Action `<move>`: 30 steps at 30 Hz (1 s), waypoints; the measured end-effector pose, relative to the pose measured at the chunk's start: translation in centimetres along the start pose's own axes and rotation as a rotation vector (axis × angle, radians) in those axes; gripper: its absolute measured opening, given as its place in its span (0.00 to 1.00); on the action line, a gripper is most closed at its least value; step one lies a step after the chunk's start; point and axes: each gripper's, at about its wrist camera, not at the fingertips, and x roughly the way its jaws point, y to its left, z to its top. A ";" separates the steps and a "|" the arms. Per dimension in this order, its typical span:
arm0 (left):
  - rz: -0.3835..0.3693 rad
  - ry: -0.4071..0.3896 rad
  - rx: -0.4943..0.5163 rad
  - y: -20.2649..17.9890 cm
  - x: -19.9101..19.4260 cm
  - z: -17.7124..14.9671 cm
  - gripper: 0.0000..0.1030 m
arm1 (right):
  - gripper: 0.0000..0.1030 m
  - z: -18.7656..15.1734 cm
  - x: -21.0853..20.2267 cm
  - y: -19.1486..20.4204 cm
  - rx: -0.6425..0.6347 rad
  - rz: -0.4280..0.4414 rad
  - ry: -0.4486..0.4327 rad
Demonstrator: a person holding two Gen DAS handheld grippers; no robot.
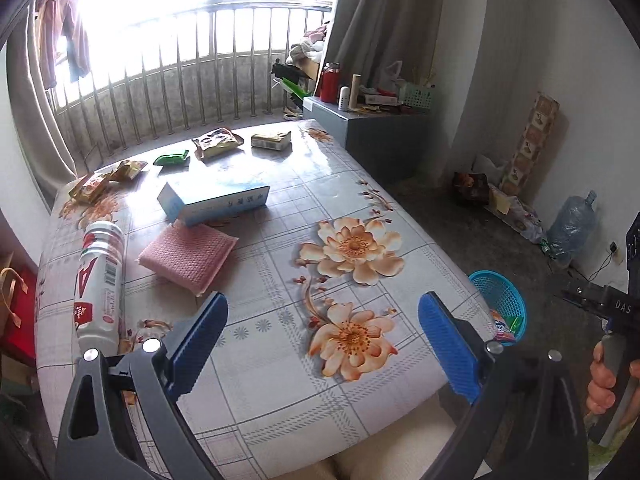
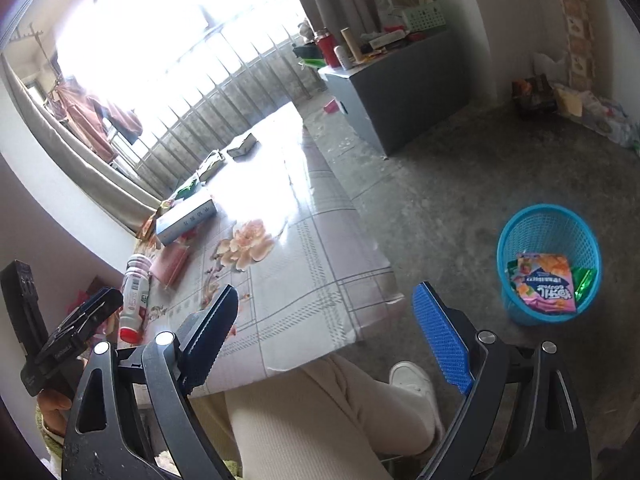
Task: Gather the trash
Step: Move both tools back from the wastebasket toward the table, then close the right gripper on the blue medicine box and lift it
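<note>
My left gripper [image 1: 324, 344] hangs open and empty over the near end of the flowered table [image 1: 280, 208]. On the table lie a white bottle [image 1: 100, 284], a pink sponge pad [image 1: 188, 256], a blue-and-white box [image 1: 212, 202], a green wrapper [image 1: 172, 158] and several snack packets [image 1: 218, 142] at the far end. My right gripper [image 2: 328, 336] is open and empty, off the table's right edge. A blue mesh basket [image 2: 550, 236] stands on the floor to its right, with a pink snack bag [image 2: 546, 282] and a green wrapper inside.
A person's leg in pale trousers [image 2: 320, 416] and a white shoe [image 2: 412, 380] sit under the table's near edge. A grey cabinet [image 1: 384, 132] crowded with items stands beyond the table. Clutter and a water jug [image 1: 572, 222] line the right wall.
</note>
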 end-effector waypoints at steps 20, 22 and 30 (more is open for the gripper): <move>0.032 -0.116 -0.198 9.3 -2.8 -3.3 0.93 | 0.83 2.8 8.4 10.3 -0.026 0.222 0.218; 0.030 -0.116 -0.183 9.1 -2.3 -3.6 0.93 | 0.83 3.3 9.4 10.8 -0.001 0.253 0.247; 0.046 -0.114 -0.187 9.2 -0.2 -3.8 0.93 | 0.83 6.1 14.6 13.7 0.186 0.455 0.373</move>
